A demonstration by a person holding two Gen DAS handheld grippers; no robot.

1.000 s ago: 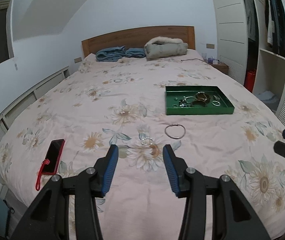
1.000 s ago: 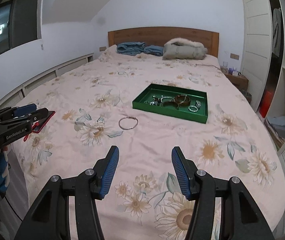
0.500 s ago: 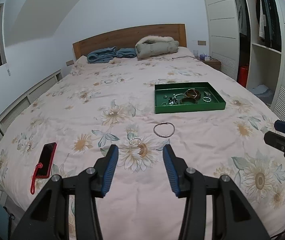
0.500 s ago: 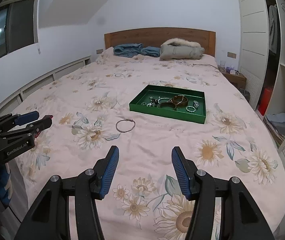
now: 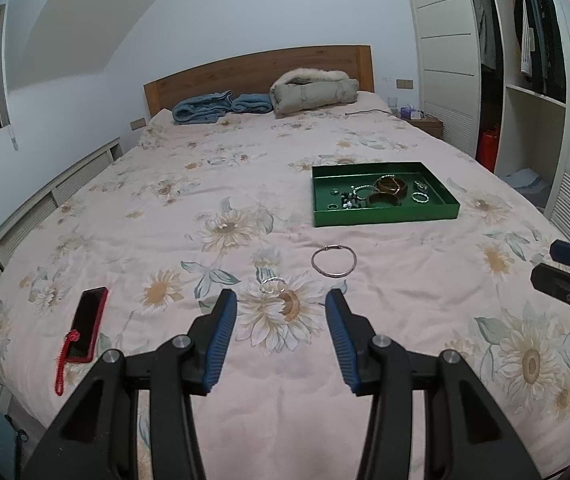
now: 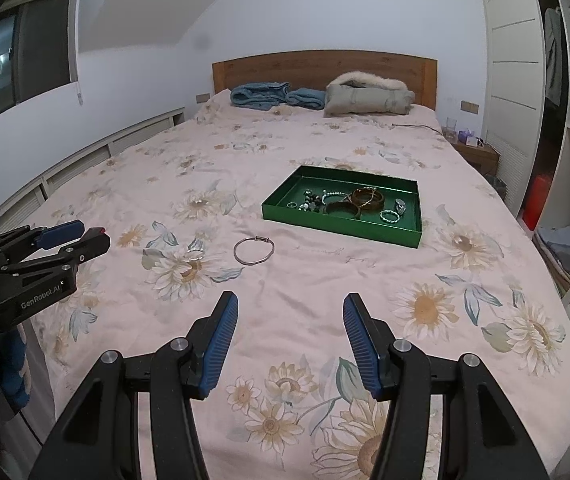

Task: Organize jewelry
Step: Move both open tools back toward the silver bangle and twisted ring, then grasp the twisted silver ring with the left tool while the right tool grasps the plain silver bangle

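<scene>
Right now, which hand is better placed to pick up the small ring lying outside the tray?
Probably left. The left tool is open with the small ring just ahead of its fingertips. From the right tool, the ring lies farther off to the left.

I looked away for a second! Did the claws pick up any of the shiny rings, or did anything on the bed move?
Nothing was picked up or let go. The left claw and right claw are both still open and empty; only the camera views shifted a little. The big bangle and the small ring still lie on the bedspread, outside the green tray, and the red phone has not moved.
</scene>
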